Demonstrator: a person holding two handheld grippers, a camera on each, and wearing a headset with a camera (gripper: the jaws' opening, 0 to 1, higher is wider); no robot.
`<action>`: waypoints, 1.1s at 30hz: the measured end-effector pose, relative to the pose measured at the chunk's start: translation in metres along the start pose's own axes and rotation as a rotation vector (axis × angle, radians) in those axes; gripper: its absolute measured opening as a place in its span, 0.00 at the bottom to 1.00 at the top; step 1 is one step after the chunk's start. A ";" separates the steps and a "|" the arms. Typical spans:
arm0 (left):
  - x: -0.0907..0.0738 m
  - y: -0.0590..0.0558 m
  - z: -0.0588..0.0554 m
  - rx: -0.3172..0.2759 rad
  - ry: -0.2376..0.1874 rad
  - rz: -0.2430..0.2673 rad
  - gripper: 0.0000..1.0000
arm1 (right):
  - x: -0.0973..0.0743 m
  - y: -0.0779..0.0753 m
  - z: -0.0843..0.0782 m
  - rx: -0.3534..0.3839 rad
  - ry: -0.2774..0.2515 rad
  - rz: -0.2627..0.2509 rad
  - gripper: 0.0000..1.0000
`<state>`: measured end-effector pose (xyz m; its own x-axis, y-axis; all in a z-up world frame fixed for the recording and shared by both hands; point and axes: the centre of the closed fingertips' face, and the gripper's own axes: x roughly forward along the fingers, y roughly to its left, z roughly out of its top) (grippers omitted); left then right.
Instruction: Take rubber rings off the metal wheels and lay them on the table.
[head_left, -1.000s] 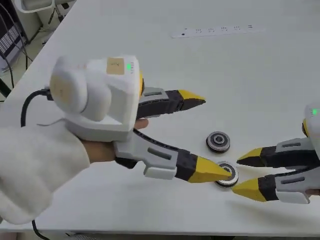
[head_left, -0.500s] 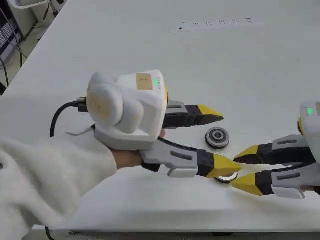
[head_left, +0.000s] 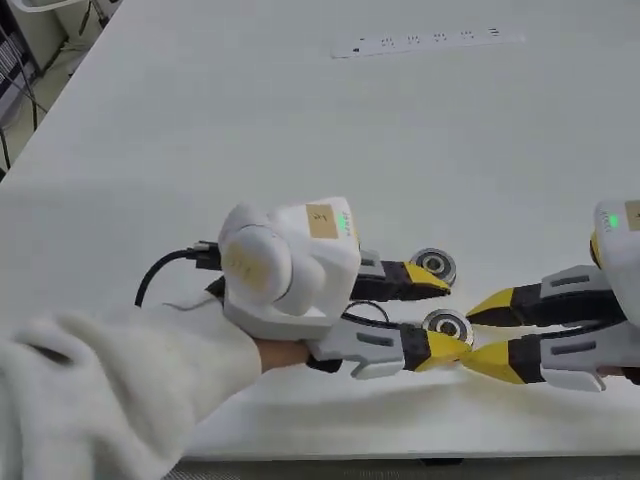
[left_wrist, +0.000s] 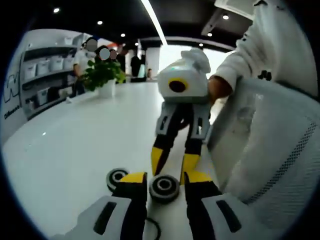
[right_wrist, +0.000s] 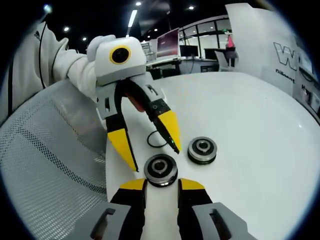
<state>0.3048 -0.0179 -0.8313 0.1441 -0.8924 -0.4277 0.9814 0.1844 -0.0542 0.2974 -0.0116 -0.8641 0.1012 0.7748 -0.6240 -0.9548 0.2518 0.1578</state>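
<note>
Two metal wheels with black rubber rings lie near the table's front edge. The nearer wheel (head_left: 445, 325) (left_wrist: 164, 187) (right_wrist: 160, 169) sits between the yellow tips of my left gripper (head_left: 448, 317) (left_wrist: 165, 179), which is open and straddles it. The farther wheel (head_left: 433, 265) (left_wrist: 116, 177) (right_wrist: 202, 149) lies just beyond the left gripper's upper jaw. My right gripper (head_left: 472, 338) (right_wrist: 163, 184) faces the left one, open, its tips just short of the nearer wheel. A thin loose black ring (head_left: 365, 312) (right_wrist: 157, 140) lies on the table between the left gripper's jaws.
A white power strip (head_left: 425, 42) lies far back on the white table (head_left: 250, 120). The table's front edge (head_left: 400, 458) runs close under both grippers. A black cable (head_left: 165, 268) trails from the left gripper. A potted plant (left_wrist: 102, 75) stands at the table's far end.
My left gripper has moved right and nearer the front edge, and its jaws have narrowed from wide open to straddle the nearer wheel. The right gripper has hardly moved.
</note>
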 end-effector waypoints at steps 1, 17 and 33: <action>0.000 0.000 -0.001 0.002 0.003 0.001 0.29 | 0.000 0.000 0.000 0.001 0.000 0.001 0.21; 0.005 0.005 -0.017 0.020 0.063 0.011 0.14 | 0.001 -0.001 0.000 -0.017 0.004 -0.003 0.20; 0.005 0.004 -0.018 0.041 0.055 0.011 0.14 | -0.006 -0.006 -0.005 -0.023 0.034 -0.015 0.02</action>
<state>0.3075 -0.0145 -0.8502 0.1486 -0.8662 -0.4771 0.9843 0.1761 -0.0131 0.3012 -0.0207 -0.8650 0.1064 0.7509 -0.6518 -0.9596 0.2493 0.1305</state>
